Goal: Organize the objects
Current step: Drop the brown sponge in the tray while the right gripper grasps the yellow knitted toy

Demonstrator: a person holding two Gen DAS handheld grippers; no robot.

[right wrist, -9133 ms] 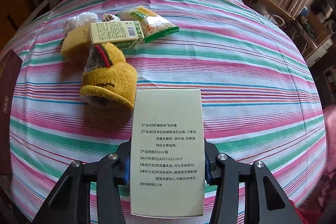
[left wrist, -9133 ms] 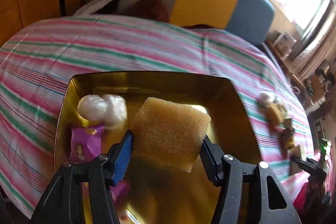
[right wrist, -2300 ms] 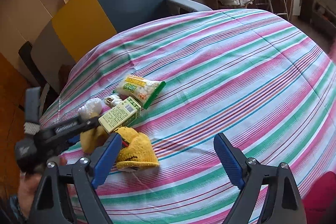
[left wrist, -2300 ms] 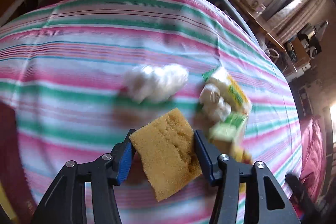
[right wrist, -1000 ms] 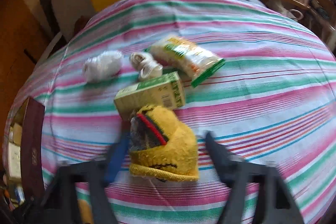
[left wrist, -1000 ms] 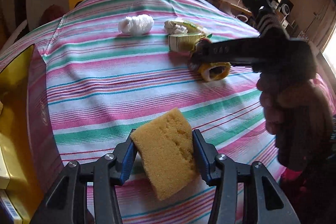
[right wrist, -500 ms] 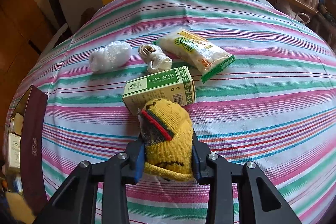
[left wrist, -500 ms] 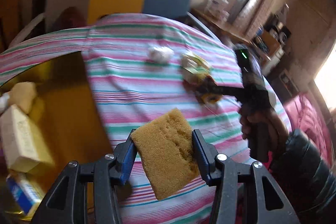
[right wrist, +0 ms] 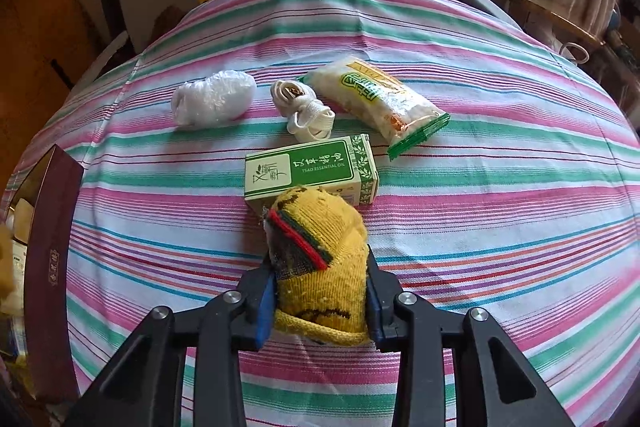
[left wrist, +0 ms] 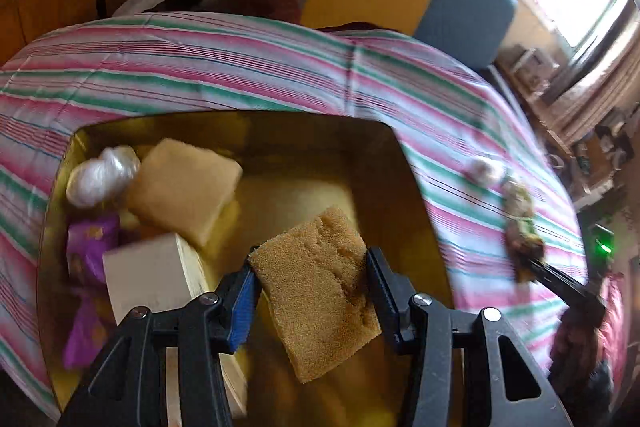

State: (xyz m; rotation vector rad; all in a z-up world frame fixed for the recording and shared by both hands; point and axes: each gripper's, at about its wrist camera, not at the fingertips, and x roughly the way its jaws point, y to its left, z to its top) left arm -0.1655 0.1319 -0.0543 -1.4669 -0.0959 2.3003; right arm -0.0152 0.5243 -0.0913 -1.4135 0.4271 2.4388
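Currently the left gripper (left wrist: pixel 308 283) is clamped on a yellow-brown sponge (left wrist: pixel 320 291) and holds it above the open gold-lined box (left wrist: pixel 404 195). The sponge sits tilted between the jaws, its lower corner hanging free below them. It is judged light, soft and compressible; the foam dents at the contact faces, so a grip across its two flat edges near the middle is adequate, and a drop into the box carries little risk.

The right gripper (right wrist: pixel 320 297) is closed on a yellow knitted sock (right wrist: pixel 320 259), which rests at the near edge of the striped tablecloth (right wrist: pixel 500 211), touching the green carton (right wrist: pixel 310 169). The sock is judged limp and light; it should be taken across the bunched body, not the loose cuff, or it will droop and drag over the carton.

Box contents visible: a second sponge (left wrist: pixel 184 191), a white plastic bundle (left wrist: pixel 102 175), a purple packet (left wrist: pixel 92 239) and a pale carton (left wrist: pixel 148 279). Remaining on the cloth: a white bundle (right wrist: pixel 214 103), a coiled white strap (right wrist: pixel 306 115) and a snack packet (right wrist: pixel 378 99).

Compared with half a second earlier, the left gripper has swung from over the cloth to directly over the box, sponge grip unchanged. The right gripper's hold on the sock is the same; compared with the view one second earlier, the jaws have closed from open.
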